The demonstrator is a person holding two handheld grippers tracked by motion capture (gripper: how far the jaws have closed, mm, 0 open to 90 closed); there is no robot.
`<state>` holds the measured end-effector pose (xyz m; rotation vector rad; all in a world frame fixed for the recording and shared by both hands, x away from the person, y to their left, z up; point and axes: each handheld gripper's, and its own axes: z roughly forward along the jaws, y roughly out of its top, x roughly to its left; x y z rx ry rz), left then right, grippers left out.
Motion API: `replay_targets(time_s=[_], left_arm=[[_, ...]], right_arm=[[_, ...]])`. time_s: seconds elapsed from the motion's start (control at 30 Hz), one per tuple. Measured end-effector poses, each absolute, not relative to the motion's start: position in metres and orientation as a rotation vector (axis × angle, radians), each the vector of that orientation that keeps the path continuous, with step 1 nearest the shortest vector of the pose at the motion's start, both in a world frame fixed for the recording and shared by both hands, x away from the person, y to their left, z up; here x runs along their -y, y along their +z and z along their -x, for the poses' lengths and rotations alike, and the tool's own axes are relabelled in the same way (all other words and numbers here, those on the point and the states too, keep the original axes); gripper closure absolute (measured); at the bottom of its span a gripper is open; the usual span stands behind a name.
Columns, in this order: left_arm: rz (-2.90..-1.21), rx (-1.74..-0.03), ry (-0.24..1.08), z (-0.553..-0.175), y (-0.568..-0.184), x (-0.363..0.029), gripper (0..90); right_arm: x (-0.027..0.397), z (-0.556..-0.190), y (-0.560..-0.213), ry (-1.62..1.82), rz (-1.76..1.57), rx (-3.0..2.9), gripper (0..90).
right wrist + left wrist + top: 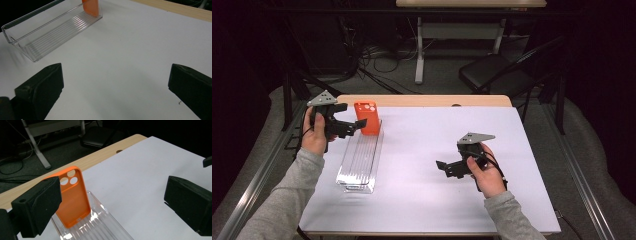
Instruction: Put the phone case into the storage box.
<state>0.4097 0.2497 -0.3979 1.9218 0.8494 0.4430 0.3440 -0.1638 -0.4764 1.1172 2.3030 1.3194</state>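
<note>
Black pads of the left gripper (112, 205) stood wide apart, empty; the orange phone case (74, 196) leaned, seemingly released, inside the clear tray (117, 230).

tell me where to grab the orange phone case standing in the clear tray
Probably by its top edge, from above: the orange phone case stands nearly upright at the far end of the clear tray, whose walls hem in its lower part, leaving the top free.

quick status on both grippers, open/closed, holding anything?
Left gripper: open, holding nothing; orange phone case stands in the clear tray beyond it.
Right gripper: open, empty.
</note>
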Motion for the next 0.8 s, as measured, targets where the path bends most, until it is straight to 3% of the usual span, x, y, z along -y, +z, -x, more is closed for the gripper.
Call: replay_targets(time_s=[0.8], left_arm=[[-1.874,-0.818,0.398,-0.359,-0.401,-0.251,1.6]], right_arm=[[0.189,-0.320,-0.460,1.294,-1.101,-2.238,0.0]])
